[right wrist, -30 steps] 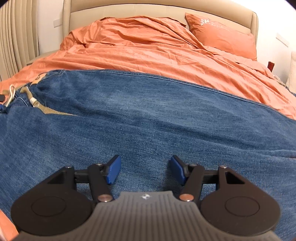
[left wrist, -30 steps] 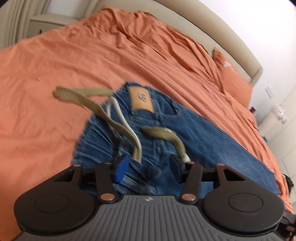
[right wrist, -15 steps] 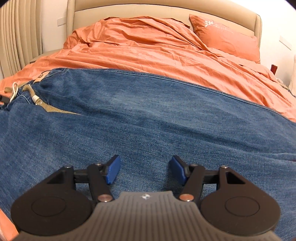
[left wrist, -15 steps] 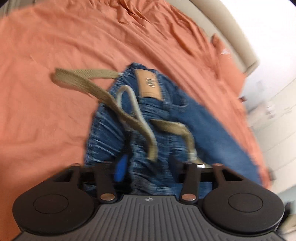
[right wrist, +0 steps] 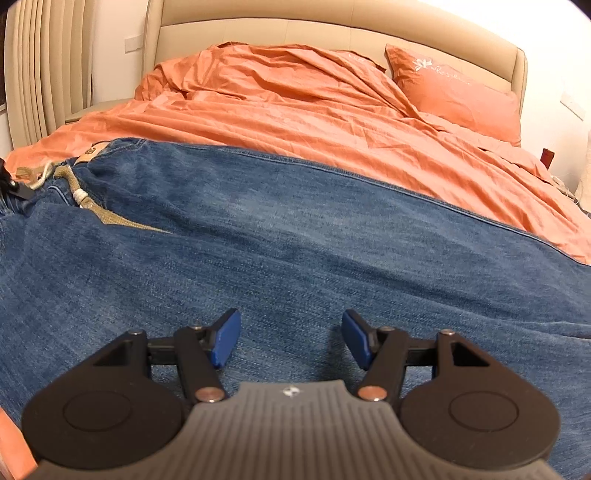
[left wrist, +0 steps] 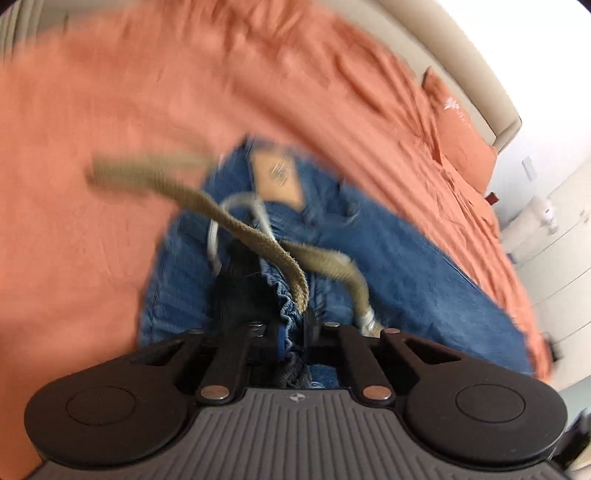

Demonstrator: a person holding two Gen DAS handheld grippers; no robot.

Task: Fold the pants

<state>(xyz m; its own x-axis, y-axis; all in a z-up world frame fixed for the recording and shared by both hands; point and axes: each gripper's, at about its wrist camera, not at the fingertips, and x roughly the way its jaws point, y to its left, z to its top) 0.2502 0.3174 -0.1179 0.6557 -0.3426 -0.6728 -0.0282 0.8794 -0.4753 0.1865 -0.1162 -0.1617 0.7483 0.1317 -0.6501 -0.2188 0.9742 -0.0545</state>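
Orange cotton: a wrinkled orange duvet covers the bed and carries everything else; a beige padded headboard stands behind it.
Pants: blue denim jeans lie flat across the duvet, waistband to the left in the right wrist view, legs running off to the right.
Pillow: an orange pillow leans on the headboard, well apart from the jeans.
Left gripper: the left gripper has just been closing, and its jaws now pinch the gathered denim waistband between them.
Right gripper: the right gripper hovers over the middle of a leg, jaws standing wide with only flat denim below them and nothing pinched.
Drawstring: a flat khaki woven cord trails loose over the waistband and onto the duvet.
Step in hand: judged as securing both hold points before the first fold.
Doing it well: the right jaws probably need to bite the leg's edge or a pinch of fabric, not flat cloth; both hands should then lift together so the denim stays taut, and the loose cord is best kept from being trapped in the crease.
Writing: a tan leather patch on the waistband bears a mark, too blurred to read; white embroidery on the pillow shows a flower and script, not legible.
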